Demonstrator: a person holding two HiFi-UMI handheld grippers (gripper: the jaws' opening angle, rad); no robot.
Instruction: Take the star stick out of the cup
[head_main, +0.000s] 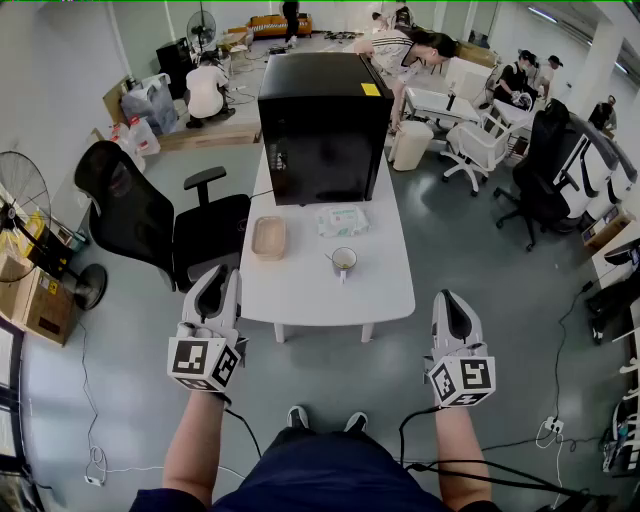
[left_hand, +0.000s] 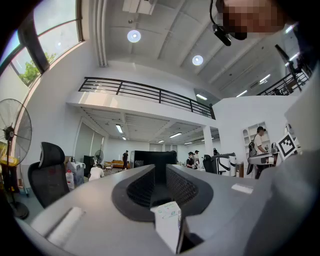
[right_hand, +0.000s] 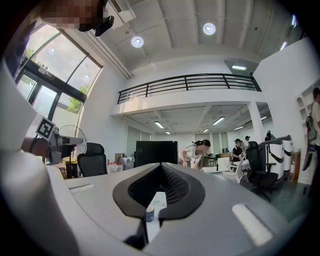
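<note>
Count on the 1 white table (head_main: 300, 295) was: 1 cup (head_main: 344, 262), 1 stick (head_main: 330, 257) in it, 1 wooden tray (head_main: 268, 237), 1 wipes pack (head_main: 342, 220), 1 black cabinet (head_main: 322, 125). 2 grippers showed: left gripper (head_main: 220, 272), right gripper (head_main: 450, 297). Around it stood 3 office chairs (head_main: 140, 215) and 2 fans (head_main: 20, 200).

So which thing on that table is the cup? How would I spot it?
Look at the white table with the black box at its far end. On its near half, right of the beige tray and in front of the flat wipes packet, stands the cup. It alone is small, round and upright, with a thin stick poking out.
</note>
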